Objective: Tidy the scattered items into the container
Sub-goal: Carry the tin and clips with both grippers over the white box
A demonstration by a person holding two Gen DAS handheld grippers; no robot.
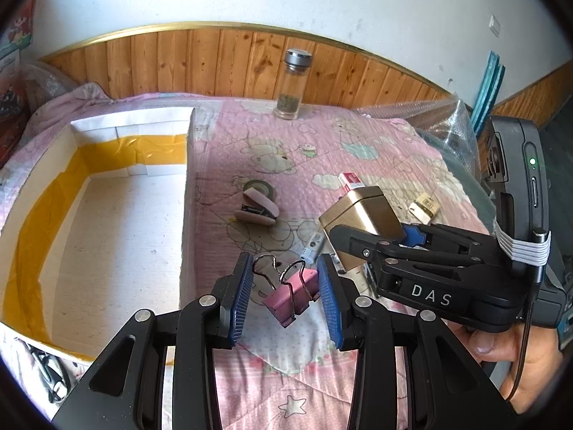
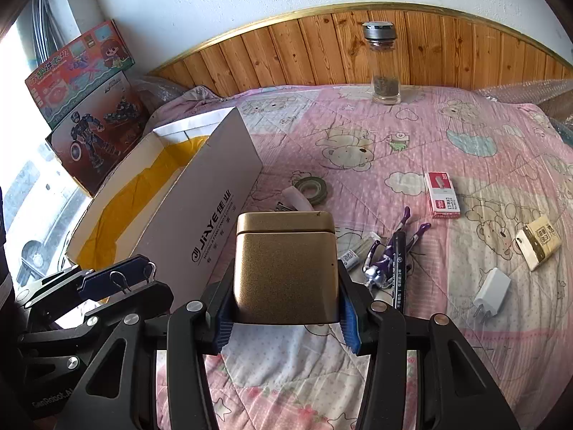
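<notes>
My left tool (image 1: 285, 288) has a pink metal binder clip (image 1: 290, 295) between its blue ribbed pads (image 1: 241, 286), its wire handles up; the clip hangs clear of the pink cartoon-print quilt (image 1: 358, 136) on the bed, though I cannot tell just where the pads press it. My right tool (image 2: 285, 310) pinches a square gold metal tin with a lid (image 2: 285, 261) by its two sides, upright and lifted off the quilt. The open white cardboard box lined with yellow tape (image 1: 107, 193) sits to the left of both tools, nothing in the part I can see. Still scattered on the quilt are a pink stapler (image 1: 256, 208) touching a roll of green tape (image 1: 259, 188), a red-and-white staple box (image 2: 442, 195), a black marker pen (image 2: 398, 268), a purple pen (image 2: 383, 261), a white plug adapter (image 2: 491, 288) and a small tan packet (image 2: 539, 242). A tall glass bottle with a grey cap (image 2: 384, 66) stands upright near the wooden headboard (image 2: 286, 53).
</notes>
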